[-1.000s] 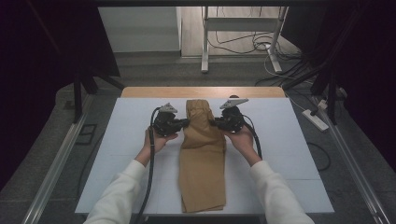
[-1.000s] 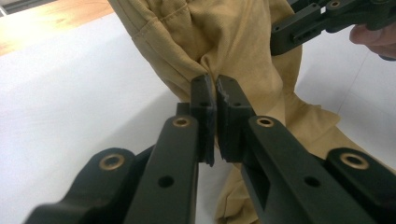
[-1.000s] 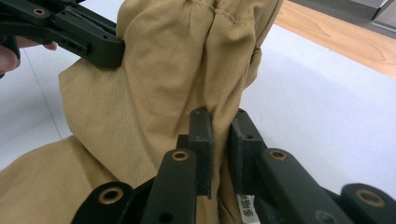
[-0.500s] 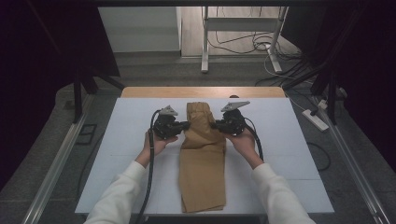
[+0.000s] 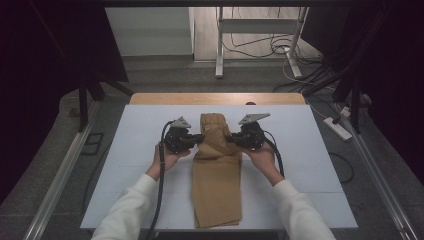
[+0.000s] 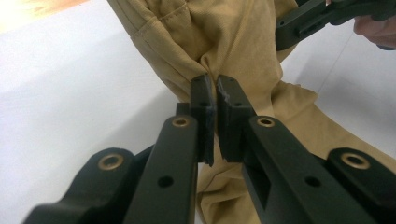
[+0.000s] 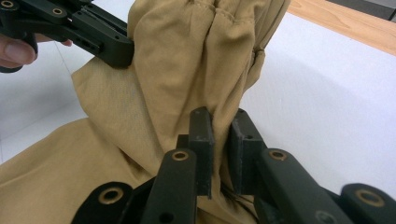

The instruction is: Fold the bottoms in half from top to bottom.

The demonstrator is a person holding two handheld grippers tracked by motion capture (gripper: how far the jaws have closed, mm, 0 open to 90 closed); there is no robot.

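Tan trousers (image 5: 216, 175) lie lengthwise down the white desk (image 5: 320, 165), waistband far; left gripper (image 5: 199, 139) and right gripper (image 5: 230, 140) flank it, fingers pinched tight on opposite edges.

high: above, looking forward-down | gripper views: close, apparently facing; share trousers (image 5: 216, 165)

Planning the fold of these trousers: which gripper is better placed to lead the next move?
Probably neither alone: the left gripper and right gripper each pinch a side of the trousers, level with each other, so both should move together.
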